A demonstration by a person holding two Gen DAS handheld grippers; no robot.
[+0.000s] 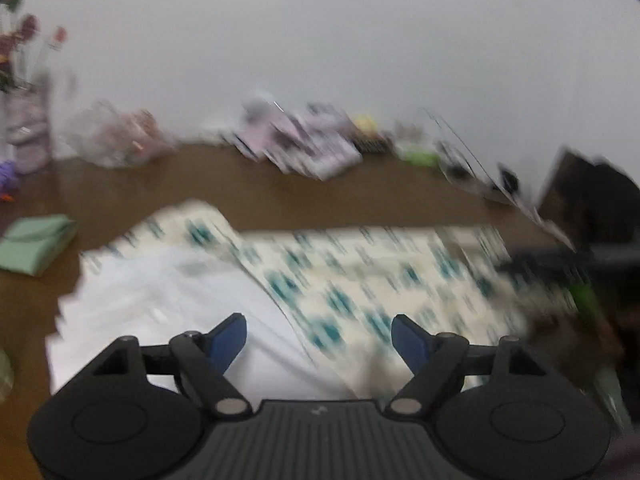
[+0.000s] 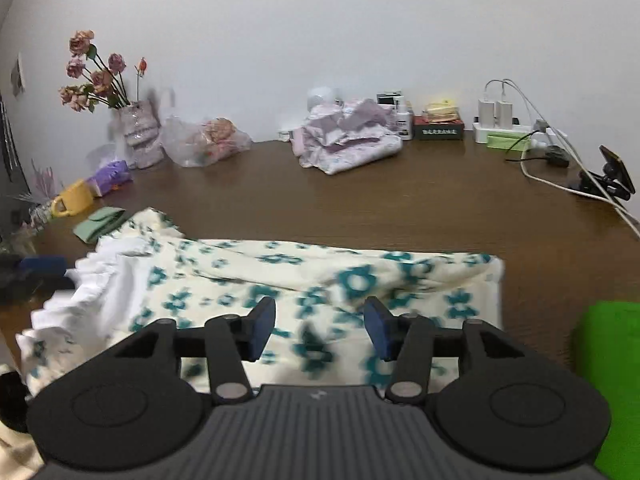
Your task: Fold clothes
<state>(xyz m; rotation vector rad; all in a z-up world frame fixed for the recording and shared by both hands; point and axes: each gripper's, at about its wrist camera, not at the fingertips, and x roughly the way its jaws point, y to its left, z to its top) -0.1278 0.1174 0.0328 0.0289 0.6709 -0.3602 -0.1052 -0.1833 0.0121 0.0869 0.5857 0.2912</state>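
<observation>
- Soft, light floral garment (image 2: 280, 276), limp across frame centre; best pinched at a hem corner.
- Left tongs (image 1: 319, 336), right tongs (image 2: 320, 326): released, holding nothing.

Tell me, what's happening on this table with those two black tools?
A person is folding clothes with a hand-held gripper in each hand. A cream garment with teal flowers lies spread on the brown table. The left hand-held gripper and the right hand-held gripper both hover over it with jaws open, gripping nothing.
</observation>
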